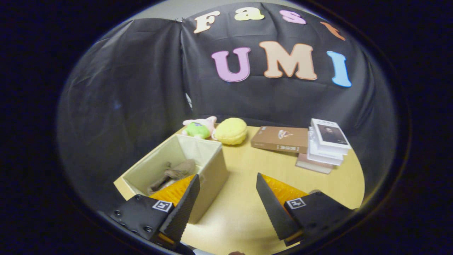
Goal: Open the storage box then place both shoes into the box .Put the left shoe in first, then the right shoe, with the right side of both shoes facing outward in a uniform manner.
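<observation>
Nearest, the gripper (228, 184) hangs above the wooden table (240, 212) with its fingers (185, 205) spread wide and nothing between them. One finger overlaps the near corner of the storage box (212, 170), a beige, open-topped fabric bin standing on the table just ahead. Inside it lies a brownish shoe (173, 174), toward the bottom; how it is turned I cannot tell. Bare tabletop shows between the fingers. Further back, behind the box, sit a green and pink plush toy (199, 128) and a yellow plush (230, 131), touching each other. Beside those lies a brown book (279, 139), next to a stack of white books (327, 143).
</observation>
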